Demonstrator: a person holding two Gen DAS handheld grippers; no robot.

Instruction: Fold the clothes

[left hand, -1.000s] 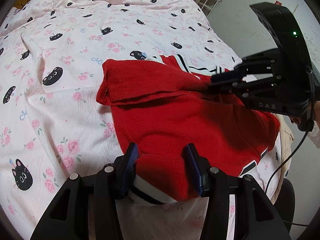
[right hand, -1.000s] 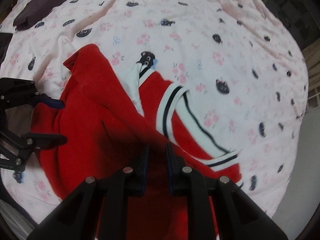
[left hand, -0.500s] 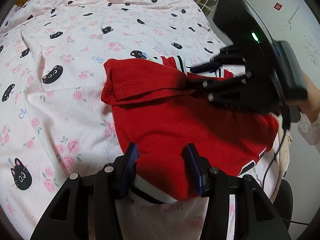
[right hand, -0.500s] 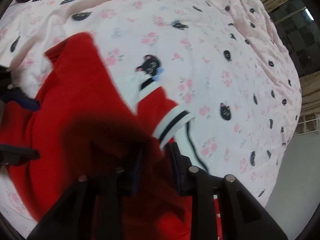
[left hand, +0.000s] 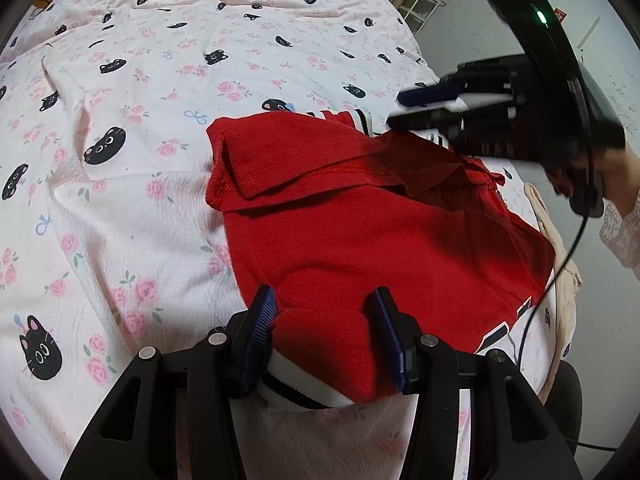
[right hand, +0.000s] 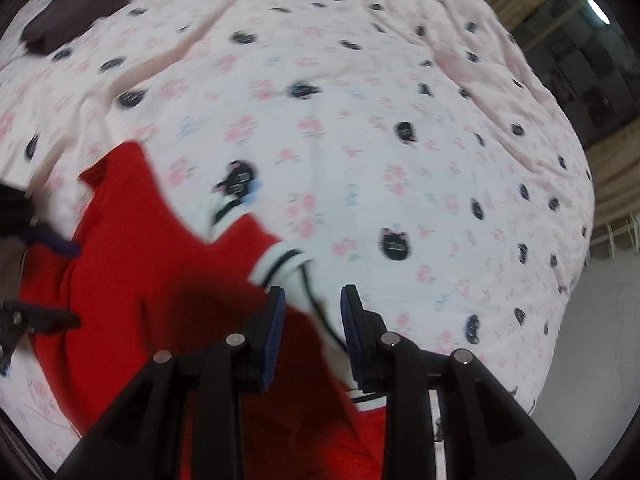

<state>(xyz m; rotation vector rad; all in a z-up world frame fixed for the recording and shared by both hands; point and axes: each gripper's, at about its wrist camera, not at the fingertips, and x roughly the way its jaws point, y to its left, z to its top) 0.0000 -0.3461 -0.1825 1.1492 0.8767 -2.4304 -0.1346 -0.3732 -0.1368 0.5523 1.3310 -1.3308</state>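
L gripper (left hand: 324, 332) clamps red shirt (left hand: 360, 232) cuff | R gripper (right hand: 314, 330) jaws just opening, off shirt

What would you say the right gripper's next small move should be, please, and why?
Probably lift the right gripper clear and reach for the far sleeve. Its jaws have just been opening and now stand apart above the red shirt, gripping nothing, with one flap already laid over. The left gripper pins the near cuff.
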